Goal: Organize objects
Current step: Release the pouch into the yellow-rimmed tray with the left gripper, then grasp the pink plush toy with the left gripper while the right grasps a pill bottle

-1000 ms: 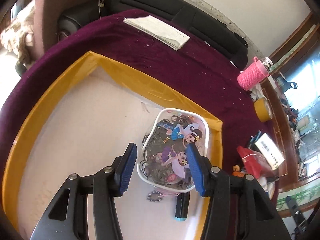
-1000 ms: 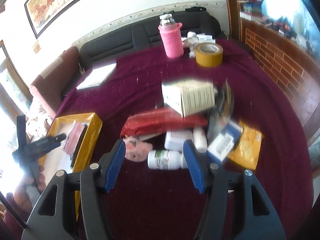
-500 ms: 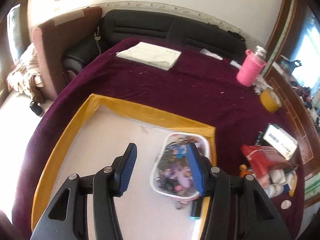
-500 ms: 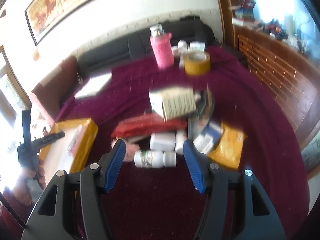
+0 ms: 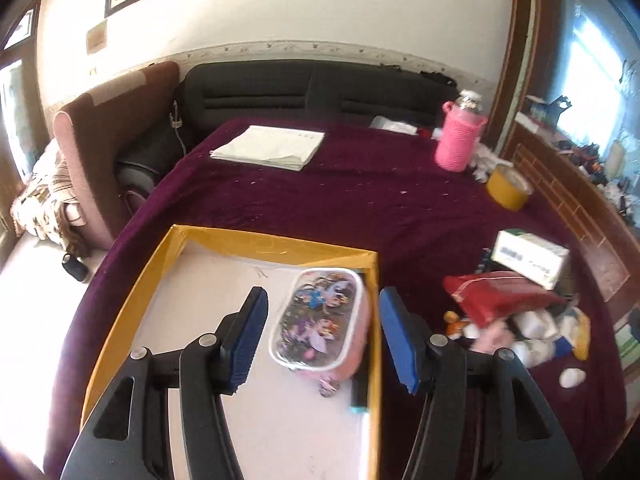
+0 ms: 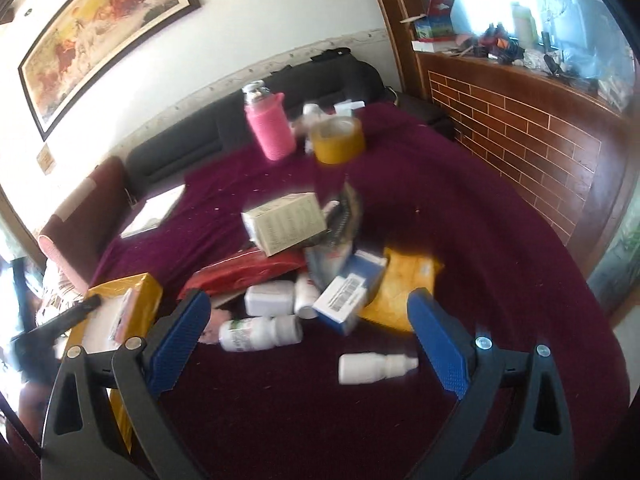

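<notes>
A yellow-walled box (image 5: 276, 246) sits on the purple table; a pink case with a cartoon fairy lid (image 5: 320, 318) lies inside at its right wall. My left gripper (image 5: 322, 336) is open and empty, raised above the case. My right gripper (image 6: 308, 338) is open wide and empty over a pile: a white pill bottle (image 6: 260, 334), a small white dropper bottle (image 6: 374, 367), a white jar (image 6: 269, 300), a blue-white carton (image 6: 346, 304), a red pouch (image 6: 244, 274), a cream box (image 6: 286, 224) and a yellow packet (image 6: 408, 292).
A pink-sleeved flask (image 6: 270, 128) and a yellow tape roll (image 6: 338, 140) stand at the table's far side. A stack of white paper (image 5: 270, 152) lies far left. A black sofa (image 5: 316, 88) is behind; a brick-pattern wooden counter (image 6: 520, 128) stands at right.
My left gripper has risen and tilted back from the case in the box. My right gripper has opened wider and pulled back; the dropper bottle has come into view.
</notes>
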The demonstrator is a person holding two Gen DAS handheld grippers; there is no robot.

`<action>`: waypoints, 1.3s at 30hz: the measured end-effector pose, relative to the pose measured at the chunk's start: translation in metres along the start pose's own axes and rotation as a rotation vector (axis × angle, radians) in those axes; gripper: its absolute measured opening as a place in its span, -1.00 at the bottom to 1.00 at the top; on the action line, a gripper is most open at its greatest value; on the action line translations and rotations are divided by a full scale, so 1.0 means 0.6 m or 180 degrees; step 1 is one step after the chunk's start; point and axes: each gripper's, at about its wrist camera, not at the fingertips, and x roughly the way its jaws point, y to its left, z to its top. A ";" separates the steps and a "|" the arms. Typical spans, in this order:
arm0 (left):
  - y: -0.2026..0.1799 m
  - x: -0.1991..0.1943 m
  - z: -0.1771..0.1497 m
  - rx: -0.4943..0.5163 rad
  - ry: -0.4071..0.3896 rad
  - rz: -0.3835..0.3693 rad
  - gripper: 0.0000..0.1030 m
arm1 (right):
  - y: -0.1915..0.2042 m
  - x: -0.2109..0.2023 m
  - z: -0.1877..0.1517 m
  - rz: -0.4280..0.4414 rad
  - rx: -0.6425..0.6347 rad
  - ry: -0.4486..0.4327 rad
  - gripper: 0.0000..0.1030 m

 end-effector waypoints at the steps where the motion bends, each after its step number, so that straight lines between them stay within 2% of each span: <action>1: -0.005 -0.023 -0.008 -0.0039 0.0008 -0.0174 0.13 | -0.002 0.009 0.013 -0.0042 -0.0049 0.0043 0.92; 4: -0.030 -0.076 -0.042 -0.0059 -0.0024 -0.0603 0.19 | 0.001 0.044 0.053 -0.0003 -0.0242 0.0205 0.92; 6: -0.052 -0.099 -0.066 0.0060 -0.0060 -0.0715 0.20 | 0.010 0.072 0.080 -0.0036 -0.0350 0.0266 0.92; 10: -0.076 -0.105 -0.106 0.0116 -0.0011 -0.0778 0.20 | 0.056 0.135 0.135 -0.0128 -0.0720 0.0431 0.92; 14: -0.079 -0.091 -0.130 0.0121 0.0150 -0.0773 0.19 | 0.084 0.159 0.158 -0.0159 -0.0756 0.0542 0.92; 15: -0.080 -0.088 -0.135 0.0163 0.0180 -0.0783 0.19 | 0.088 0.152 0.154 -0.0079 -0.0740 0.0559 0.92; 17: -0.078 -0.080 -0.139 0.0158 0.0223 -0.0812 0.19 | 0.094 0.122 0.129 0.0408 -0.0679 0.0688 0.92; 18: -0.075 -0.077 -0.140 0.0115 0.0262 -0.0857 0.19 | 0.095 0.117 0.116 0.0556 -0.0654 0.0786 0.92; 19: -0.073 -0.073 -0.140 0.0069 0.0293 -0.0905 0.19 | 0.098 0.114 0.089 0.0770 -0.0643 0.0994 0.92; 21: -0.067 -0.066 -0.144 -0.0059 0.0377 -0.0992 0.19 | 0.100 0.122 0.043 0.0968 -0.0701 0.1284 0.90; 24: -0.063 -0.058 -0.153 -0.0189 0.0498 -0.1036 0.19 | 0.102 0.147 -0.002 0.1019 -0.0873 0.1454 0.83; 27: -0.063 -0.072 -0.165 -0.0174 0.0487 -0.0999 0.19 | 0.104 0.183 -0.034 0.0868 -0.1014 0.1533 0.79; 29: -0.060 -0.079 -0.170 -0.0166 0.0472 -0.0962 0.19 | 0.107 0.193 -0.048 0.0882 -0.0992 0.1586 0.71; 30: -0.056 -0.082 -0.171 -0.0165 0.0476 -0.0927 0.19 | 0.110 0.191 -0.054 0.0951 -0.0966 0.1649 0.58; 32: -0.050 -0.083 -0.173 -0.0178 0.0496 -0.0887 0.19 | 0.115 0.185 -0.068 0.1257 -0.0900 0.1856 0.44; 33: -0.047 -0.083 -0.174 -0.0201 0.0502 -0.0892 0.19 | 0.119 0.179 -0.075 0.1289 -0.0965 0.1874 0.43; 35: -0.044 -0.081 -0.177 -0.0246 0.0529 -0.0906 0.19 | 0.130 0.164 -0.091 0.1105 -0.1230 0.1790 0.43; 38: -0.052 -0.083 -0.179 -0.0224 0.0553 -0.0922 0.19 | 0.132 0.156 -0.117 0.0998 -0.1431 0.1761 0.43; 39: -0.058 -0.084 -0.177 -0.0190 0.0550 -0.0910 0.19 | 0.134 0.154 -0.127 0.0931 -0.1487 0.1741 0.36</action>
